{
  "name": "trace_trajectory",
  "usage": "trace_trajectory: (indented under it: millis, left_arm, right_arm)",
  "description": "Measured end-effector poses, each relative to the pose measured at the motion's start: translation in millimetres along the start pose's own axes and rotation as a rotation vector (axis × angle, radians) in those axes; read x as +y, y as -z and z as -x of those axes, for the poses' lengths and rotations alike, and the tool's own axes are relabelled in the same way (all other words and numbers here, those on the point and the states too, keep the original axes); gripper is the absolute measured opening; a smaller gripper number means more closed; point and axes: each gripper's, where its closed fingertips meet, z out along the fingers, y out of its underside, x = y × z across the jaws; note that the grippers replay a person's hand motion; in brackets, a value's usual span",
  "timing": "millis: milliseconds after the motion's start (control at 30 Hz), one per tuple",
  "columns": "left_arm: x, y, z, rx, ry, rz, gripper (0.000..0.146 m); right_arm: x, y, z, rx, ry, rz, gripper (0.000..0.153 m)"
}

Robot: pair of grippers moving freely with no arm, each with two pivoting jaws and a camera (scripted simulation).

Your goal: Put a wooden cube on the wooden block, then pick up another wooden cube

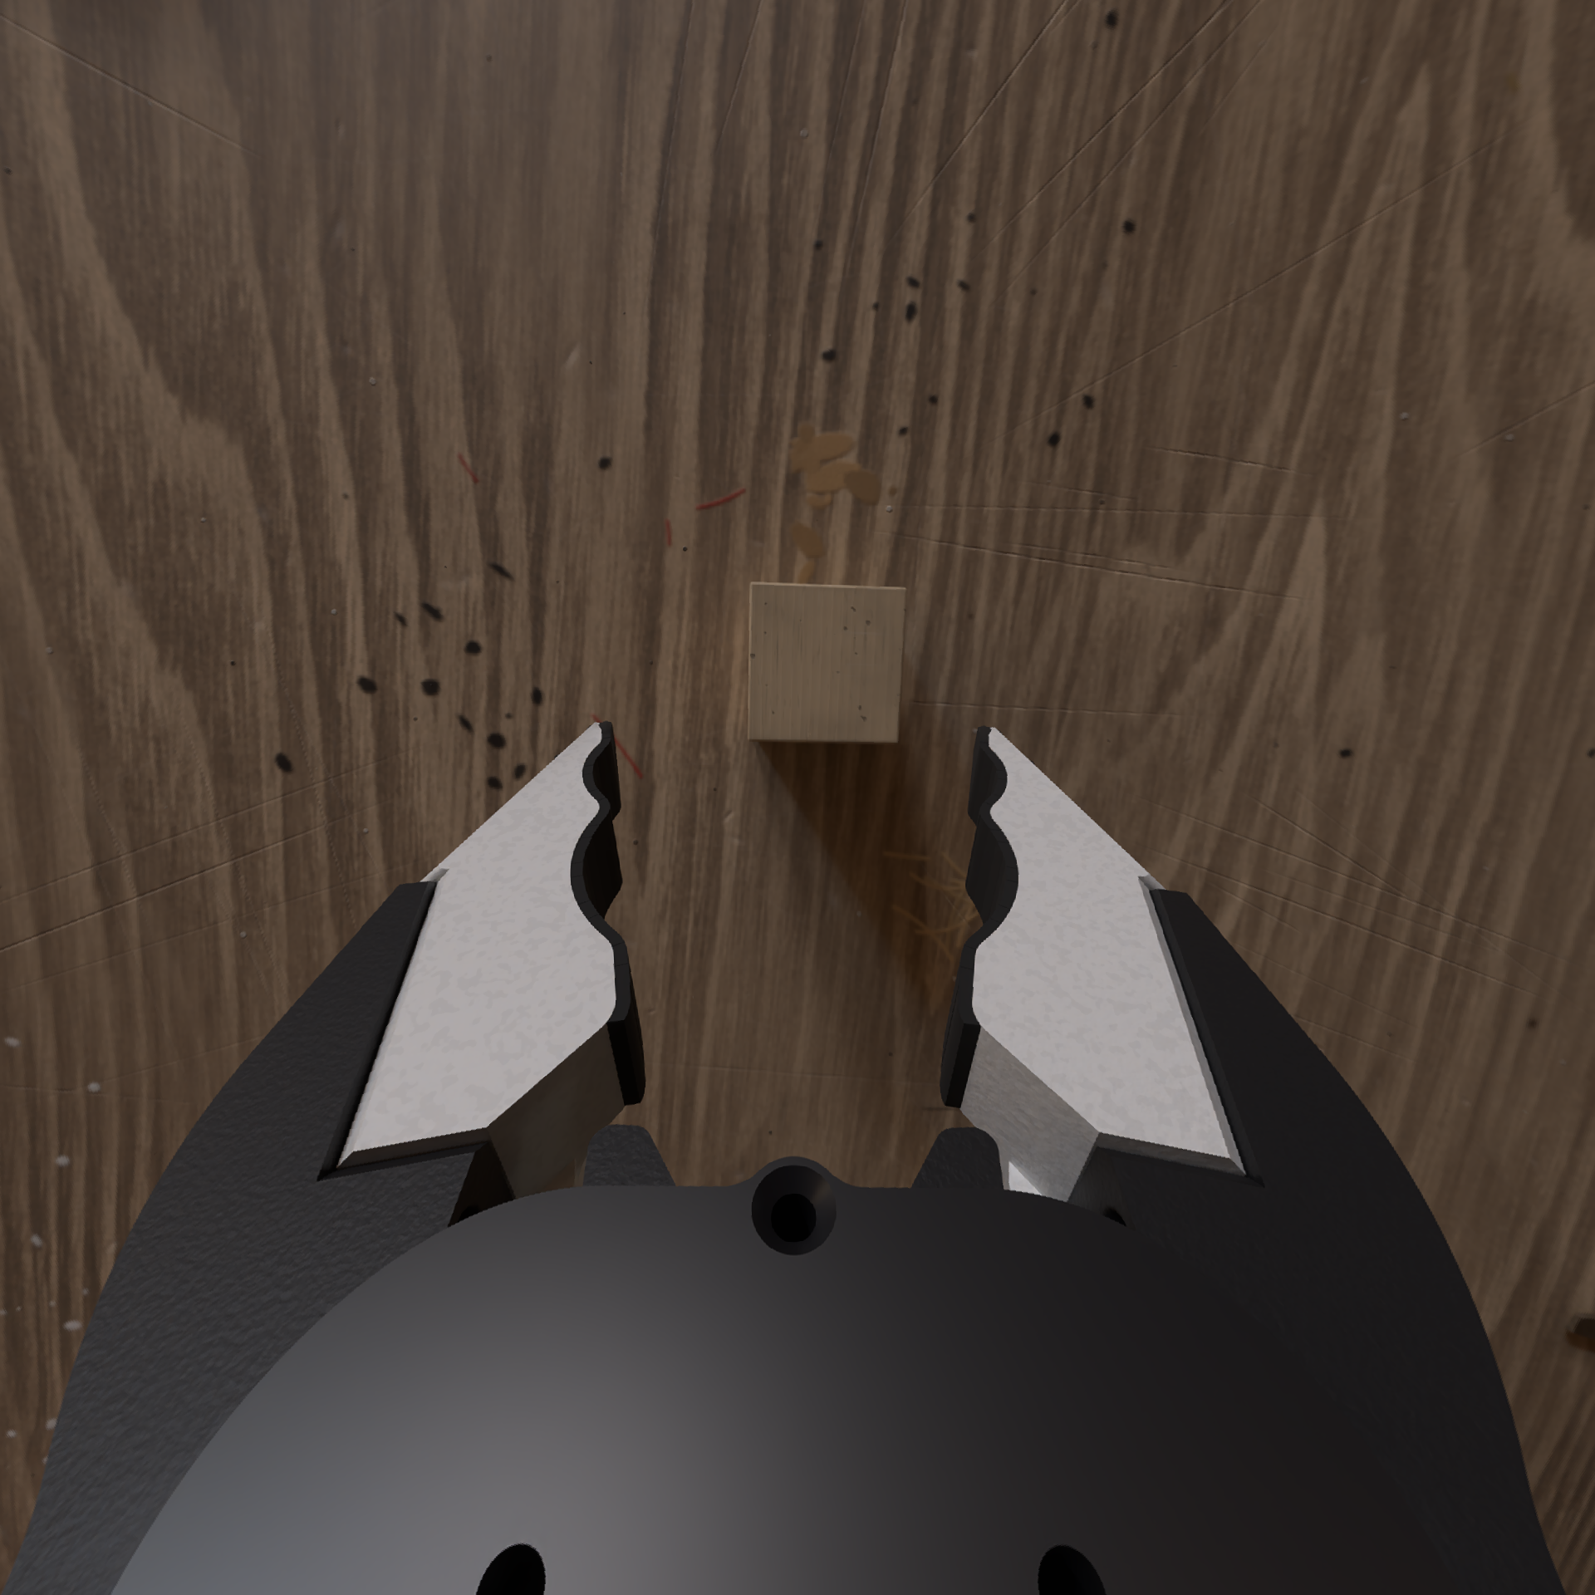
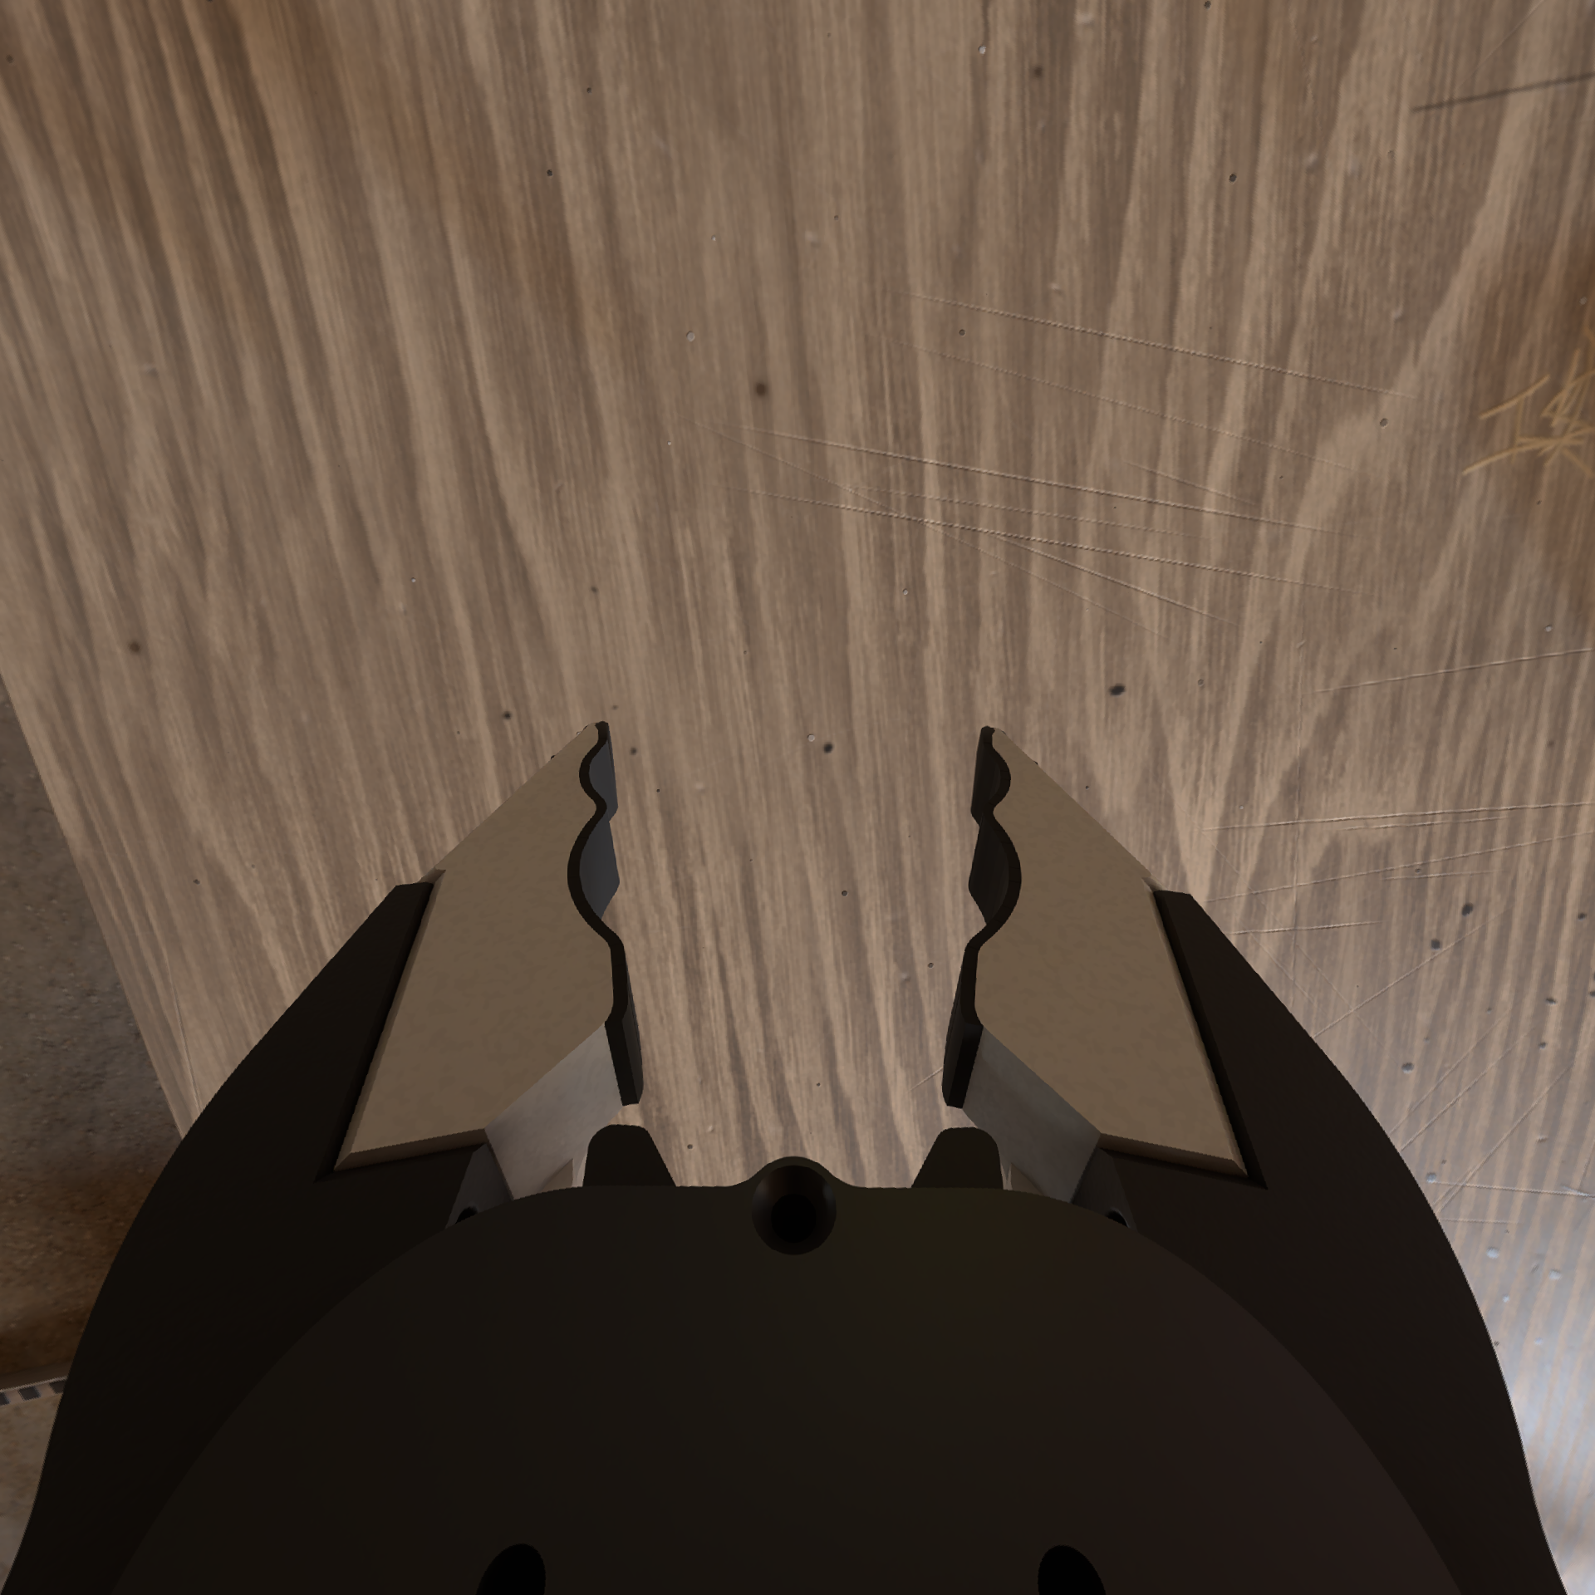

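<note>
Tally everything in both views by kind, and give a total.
Wooden cube: 1
Hand-held gripper: 2, the left hand-held gripper and the right hand-held gripper, both open
Wooden table: 1
Total: 4

Left wrist view: small tan thing (image 1: 1585,1333) at 4 o'clock, cut by frame edge, can't ID. Cube (image 1: 826,662) only shows top face, sides hidden from this angle. Left gripper (image 1: 794,734) body cut off at 6 o'clock. Right wrist view: table (image 2: 777,431) edge runs out of frame at 8 o'clock; floor (image 2: 60,992) beyond is a sliver, w/ a striped bit (image 2: 30,1416) at 8 o'clock too small to tell. Right gripper (image 2: 794,734) body cropped at 6 o'clock.
</note>
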Motion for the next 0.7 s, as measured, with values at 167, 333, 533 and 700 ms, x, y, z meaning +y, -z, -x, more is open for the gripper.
trace_trajectory:
  millis: [167,333,533,700]
  left_arm:
    - [-1.9,-18.5,-0.3,0.011,0.001,0.024,0.083]
    - [2.0,-33.9,-6.8,0.025,-0.008,0.08,0.058]
    - [1.4,-36.1,-6.5,0.017,0.026,0.064,0.043]
    - [-1.1,-16.0,-2.4,-0.011,0.107,0.053,0.043]
  right_arm:
    - [2.5,-1.2,-2.7,-0.003,-0.006,-0.001,0.084]
    - [1.2,-1.9,-3.5,-0.008,-0.001,-0.005,0.084]
    - [0.8,-2.7,-4.1,-0.008,0.001,-0.003,0.084]
    - [-1.5,-2.9,-4.4,-0.007,0.005,-0.004,0.084]
